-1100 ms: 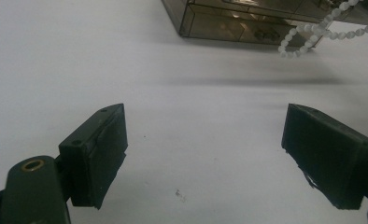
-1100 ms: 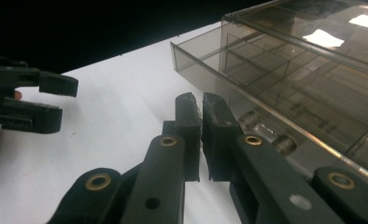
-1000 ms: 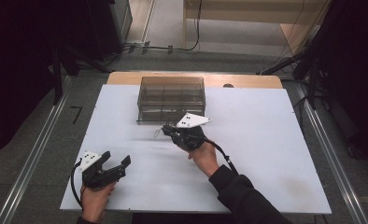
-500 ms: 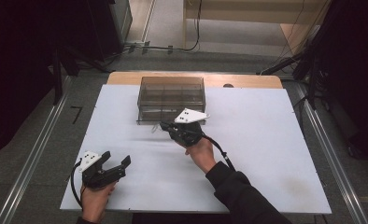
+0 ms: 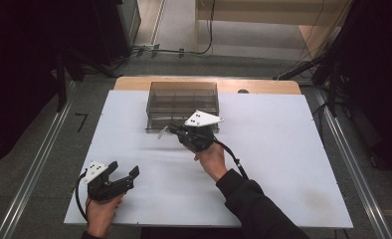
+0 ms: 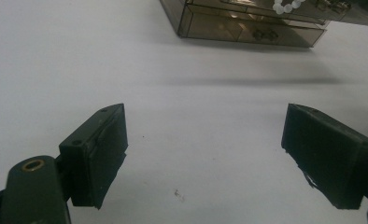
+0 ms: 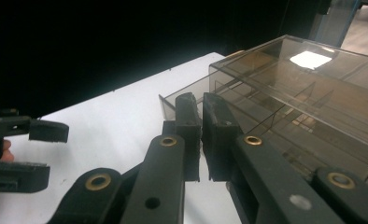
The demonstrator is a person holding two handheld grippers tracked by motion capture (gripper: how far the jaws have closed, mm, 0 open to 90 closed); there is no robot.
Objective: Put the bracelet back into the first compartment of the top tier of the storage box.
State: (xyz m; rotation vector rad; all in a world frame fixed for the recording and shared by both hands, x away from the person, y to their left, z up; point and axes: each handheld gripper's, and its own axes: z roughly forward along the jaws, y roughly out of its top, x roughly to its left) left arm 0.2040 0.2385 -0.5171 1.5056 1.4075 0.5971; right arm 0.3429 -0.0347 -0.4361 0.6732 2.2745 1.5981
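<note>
A smoky see-through box (image 5: 183,102) with compartments stands at the table's far middle; its low drawer (image 7: 182,100) sticks out in front. My right gripper (image 5: 175,130) is at the box's front left corner with its jaws shut. A short string of white beads (image 5: 162,132) hangs at its tips. In the left gripper view the beads (image 6: 285,5) show above the drawer (image 6: 247,30). In the right gripper view the right gripper (image 7: 201,112) points at the drawer's edge with only a thin slit between the pads. My left gripper (image 5: 123,170) rests open near the front left, nothing between its jaws (image 6: 205,158).
The white table top (image 5: 283,149) ends at a wooden strip (image 5: 263,85) behind the box. Metal rails (image 5: 353,169) run along both sides. A dark sleeve and cable (image 5: 244,189) cross the front middle. The left gripper (image 7: 28,149) shows at the left of the right gripper view.
The right gripper has edged a little farther toward the box's front left, the beads moving with it. The left gripper has stayed where it was.
</note>
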